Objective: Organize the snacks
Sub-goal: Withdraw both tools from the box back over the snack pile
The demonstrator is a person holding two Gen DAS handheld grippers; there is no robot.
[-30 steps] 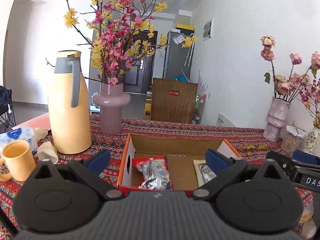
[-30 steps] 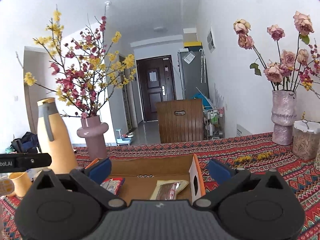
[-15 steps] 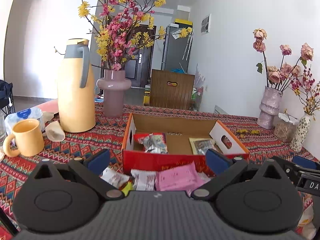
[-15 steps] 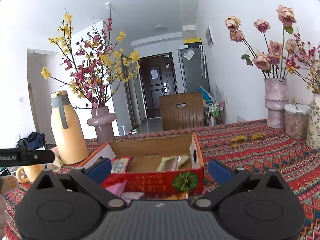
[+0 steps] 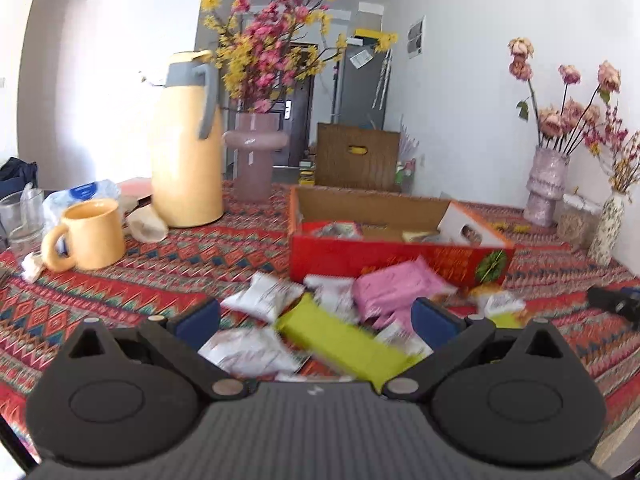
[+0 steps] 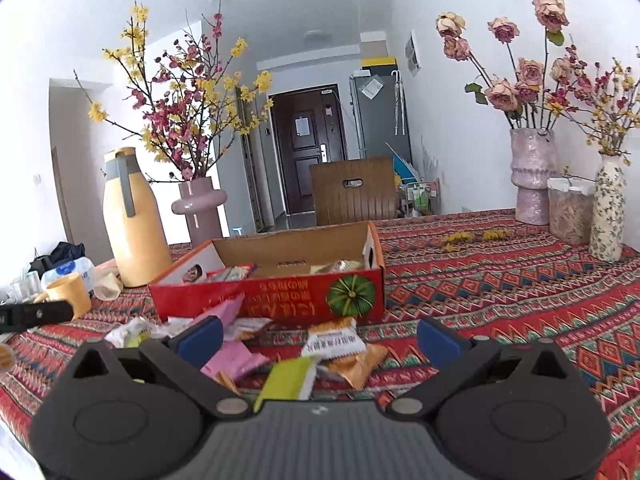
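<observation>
Left wrist view, jaws: the left gripper stood wide, nothing between its blue pads, poised low over the loose pile.
Left wrist view, nearest packet: a long green packet lay slantwise between the pads, resting on white packets; a pink packet lay just beyond, close to the front wall of the box.
Right wrist view, jaws: the right gripper was also spread wide and empty, above the same pile from the other side.
Right wrist view, nearest packets: a white-labelled orange biscuit packet lay on other orange packets, with the green packet's end just beside it.
Box: the red cardboard box stood behind the pile, open at the top, a few packets already inside.
Step in hand (judgement): picking one packet off the pile to carry into the box.
Doing it well (judgement): choosing a top-lying packet, closing across its narrow width, lifting clear of neighbours so none drag, and keeping the two grippers on separate packets.
Risk (judgement): thin slippery wrappers could slide out or come up two at a time.
Writing: yellow characters ran along the box front beside a green pumpkin picture; dark characters on the biscuit label; neither could be read. Motion blur hid the rest.
Surroundings: yellow jug and mug stood well apart to the left on the patterned tablecloth.
</observation>
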